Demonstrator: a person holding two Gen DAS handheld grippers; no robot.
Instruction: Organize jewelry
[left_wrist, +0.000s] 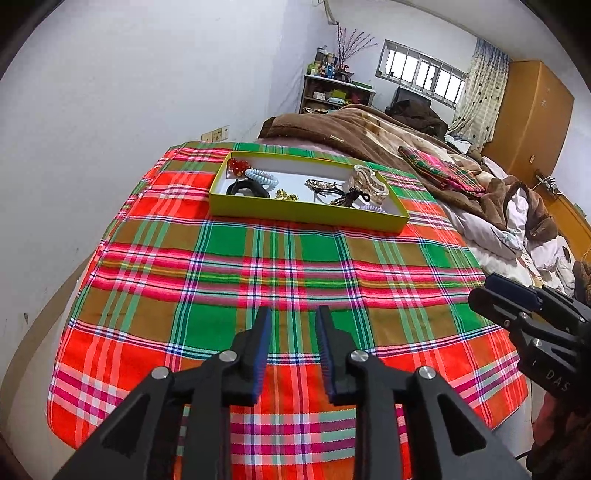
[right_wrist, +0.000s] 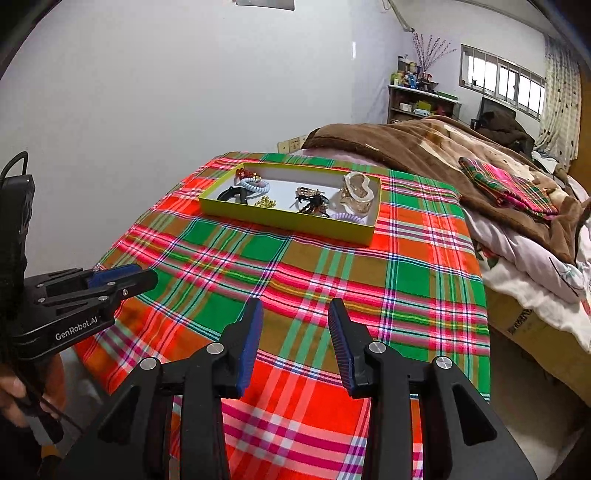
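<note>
One yellow-green tray sits at the far end of the plaid cloth, well apart from both grippers. Contents noted: one red beaded piece, one pale blue coil tie, one black clip, one gold cluster, one cream claw clip, one lilac coil tie, and a dark tangle of pins, not countable. Bare cloth lies between tray and grippers, unobstructed. Left gripper: jaws parted, nothing between. Right gripper: jaws parted, empty. One brown blanket and one folded plaid cloth lie beyond.
</note>
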